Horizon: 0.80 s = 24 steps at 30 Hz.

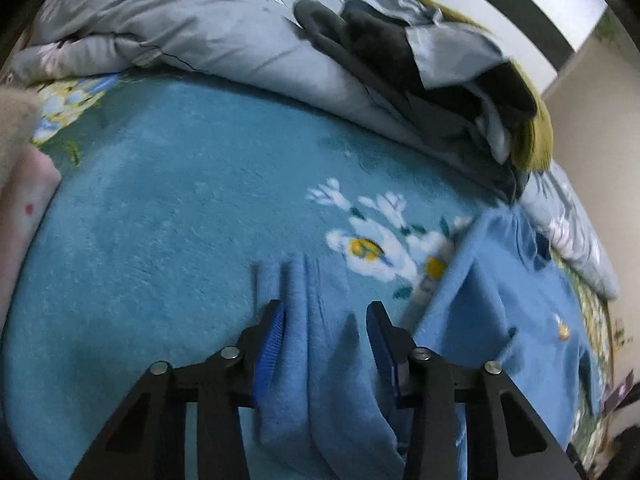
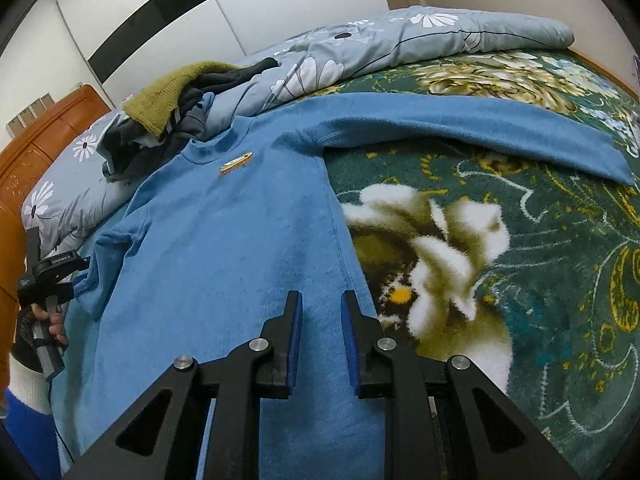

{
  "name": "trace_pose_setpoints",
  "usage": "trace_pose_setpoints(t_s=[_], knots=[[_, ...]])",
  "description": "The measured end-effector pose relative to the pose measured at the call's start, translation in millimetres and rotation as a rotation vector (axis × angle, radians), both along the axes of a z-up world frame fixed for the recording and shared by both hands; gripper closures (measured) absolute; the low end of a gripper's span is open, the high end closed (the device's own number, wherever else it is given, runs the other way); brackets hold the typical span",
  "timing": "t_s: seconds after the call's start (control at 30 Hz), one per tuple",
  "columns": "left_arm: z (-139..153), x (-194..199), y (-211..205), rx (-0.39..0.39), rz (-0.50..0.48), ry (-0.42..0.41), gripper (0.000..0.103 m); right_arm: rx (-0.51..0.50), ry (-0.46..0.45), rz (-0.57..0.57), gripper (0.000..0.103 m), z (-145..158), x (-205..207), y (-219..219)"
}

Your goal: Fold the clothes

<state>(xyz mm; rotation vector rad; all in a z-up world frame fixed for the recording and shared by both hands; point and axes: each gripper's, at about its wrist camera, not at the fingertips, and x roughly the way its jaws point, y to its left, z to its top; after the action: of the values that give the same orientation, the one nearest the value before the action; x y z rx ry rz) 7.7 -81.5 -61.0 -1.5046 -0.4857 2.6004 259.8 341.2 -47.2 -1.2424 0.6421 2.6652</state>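
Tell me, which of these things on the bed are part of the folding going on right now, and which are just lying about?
In the job:
blue sweater
left gripper, a sleeve between its jaws
right gripper, over the sweater's body

Lying about:
heap of dark and olive clothes
grey flowered quilt
floral blanket

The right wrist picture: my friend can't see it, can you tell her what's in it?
A blue sweater lies spread flat on a flowery bed cover, one sleeve stretched out to the right. The right gripper hovers over its lower edge, jaws slightly apart. A pile of clothes sits behind.
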Motion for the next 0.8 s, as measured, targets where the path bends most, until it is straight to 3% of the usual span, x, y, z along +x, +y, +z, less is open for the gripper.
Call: trace_pose_setpoints(t_s=[0.07, 0.23, 0.33, 0.57, 0.63, 0.67, 0.8], knots=[[1.7, 1.7, 1.7, -0.020, 0.001, 0.011, 0.058, -0.006, 0.001, -0.002, 0.083, -0.4, 1.2, 0.5], [12.8, 12.3, -16.9, 0.035, 0.061, 0.059, 0.058, -0.016, 0.004, -0.005, 0.083, -1.2, 4.2, 1.6], [24.1, 15.8, -13.6, 0.062, -0.004, 0.110, 0.056, -0.014, 0.003, -0.006, 0.083, -2.1, 3.0, 1.2], [5.0, 7.8, 6.5, 0.065, -0.061, 0.033, 0.060, -0.016, 0.005, -0.011, 0.078, -2.3, 2.9, -0.4], [-1.0, 6.9, 4.5, 0.067, -0.044, 0.024, 0.081, -0.013, 0.004, -0.010, 0.078, -2.3, 3.4, -0.7], [-1.4, 6.6, 1.2, 0.075, -0.031, 0.026, 0.100, -0.012, 0.004, -0.009, 0.078, -2.2, 3.1, -0.7], [11.4, 0.2, -7.6, 0.096, -0.020, 0.060, 0.103, -0.009, -0.001, -0.005, 0.078, -2.1, 2.1, -0.9]])
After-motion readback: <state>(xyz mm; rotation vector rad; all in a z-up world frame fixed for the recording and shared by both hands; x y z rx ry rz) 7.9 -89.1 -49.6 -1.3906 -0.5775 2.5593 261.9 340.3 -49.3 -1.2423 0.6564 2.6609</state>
